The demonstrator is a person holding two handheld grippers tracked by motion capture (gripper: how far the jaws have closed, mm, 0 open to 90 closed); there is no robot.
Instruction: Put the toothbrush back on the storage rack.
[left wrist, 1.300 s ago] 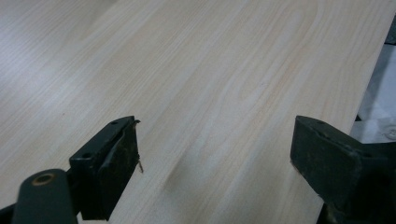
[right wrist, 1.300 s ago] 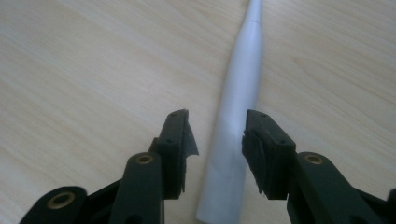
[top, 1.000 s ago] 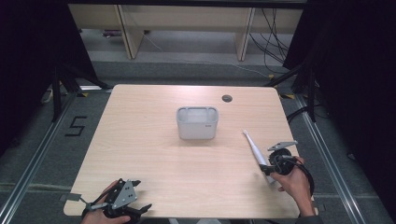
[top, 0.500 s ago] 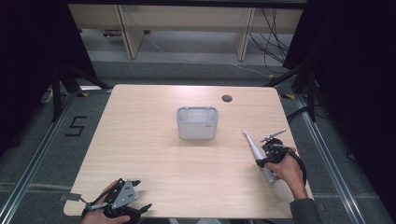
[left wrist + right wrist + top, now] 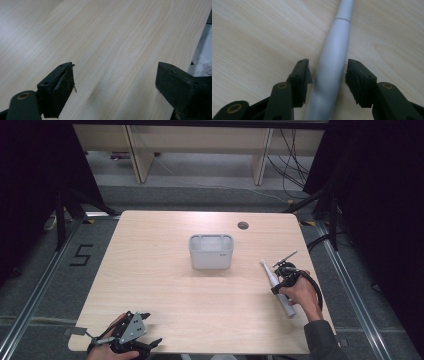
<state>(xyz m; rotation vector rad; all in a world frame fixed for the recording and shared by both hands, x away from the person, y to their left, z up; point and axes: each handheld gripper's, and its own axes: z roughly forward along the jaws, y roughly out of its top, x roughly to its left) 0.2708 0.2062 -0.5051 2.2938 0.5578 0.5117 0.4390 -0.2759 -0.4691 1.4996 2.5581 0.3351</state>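
Note:
A white electric toothbrush (image 5: 269,273) lies flat on the wooden table (image 5: 150,270) at the right, its thin head end pointing away from the person. My right gripper (image 5: 280,281) straddles its handle. In the right gripper view the handle (image 5: 334,50) runs between the two black jaws, with a thin gap on each side. These jaws have just been closing around the handle, and my right gripper (image 5: 327,67) is still open. My left gripper (image 5: 149,343) rests at the near left corner. Its jaws stand wide apart over bare wood, so my left gripper (image 5: 115,75) is open and holds nothing.
A grey-white rectangular bin (image 5: 211,252) stands upright in the middle of the table. A dark cable hole (image 5: 243,225) sits near the far edge. Black curtains flank both sides, and shelving and cables lie beyond the table.
My right gripper has slid left and slightly away along the toothbrush, down onto its handle. The left gripper and the bin have not moved.

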